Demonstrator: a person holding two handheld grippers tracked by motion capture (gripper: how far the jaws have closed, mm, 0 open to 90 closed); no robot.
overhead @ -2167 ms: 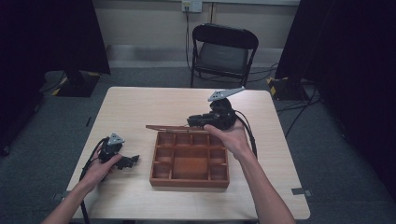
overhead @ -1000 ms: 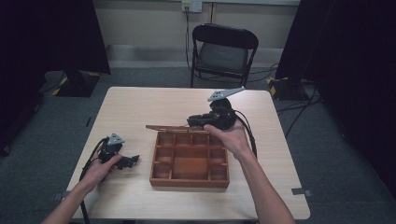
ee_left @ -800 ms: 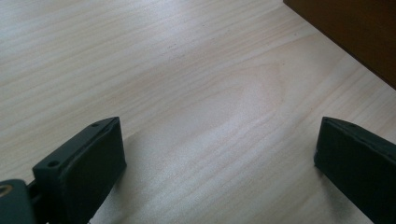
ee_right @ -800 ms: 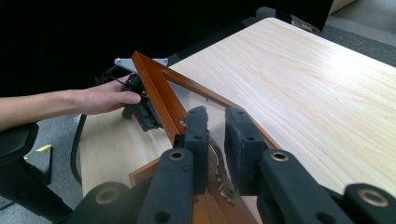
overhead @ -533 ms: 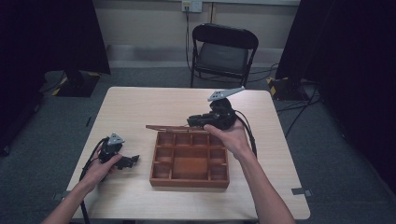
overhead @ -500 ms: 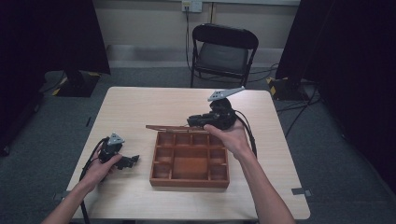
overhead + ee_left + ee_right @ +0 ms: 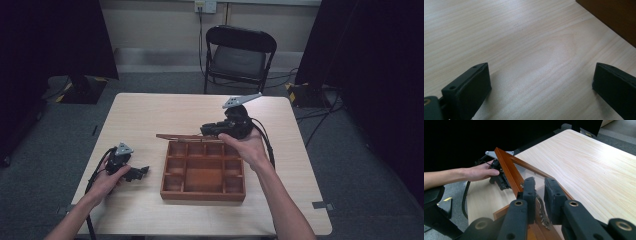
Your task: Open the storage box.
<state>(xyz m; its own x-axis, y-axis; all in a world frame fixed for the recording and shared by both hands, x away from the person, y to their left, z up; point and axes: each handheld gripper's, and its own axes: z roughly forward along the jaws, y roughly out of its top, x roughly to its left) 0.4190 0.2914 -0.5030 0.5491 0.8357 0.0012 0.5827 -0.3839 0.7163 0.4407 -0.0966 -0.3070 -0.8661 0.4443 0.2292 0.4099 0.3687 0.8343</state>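
Resting low on table (image 7: pixel 150 115) at near left: left gripper (image 7: pixel 141 172), held in left hand (image 7: pixel 107 177), jaws pointing toward the box. Jaws spread wide in left gripper view, bare wood grain between the two black pads (image 7: pixel 469 87), nothing pinched. Dark brown wall of wooden box (image 7: pixel 614 20) cutting across upper right corner of that view, apart from the pads.

Sitting mid-table, just right of left gripper: wooden box (image 7: pixel 203 192), open on top, split into small compartments around a larger middle one. Contents too small to tell.

Farther back, along far edge of box: lid (image 7: pixel 180 136), a thin wooden frame seen nearly edge-on from high view, raised off the box and tilted, one end reaching left past the box's far left corner. Clear pane inside the frame visible in right gripper view, table grain showing through it.

Gripping that lid: right gripper (image 7: pixel 204 131), held in right hand (image 7: pixel 247 147) over far right part of box, jaws aimed leftward. In right gripper view, jaws drawn close together, pinching the lid (image 7: pixel 509 170) near its corner. Left hand (image 7: pixel 480 172) visible beyond the frame.

Beyond table: black folding chair (image 7: pixel 240 52), dark curtains either side.
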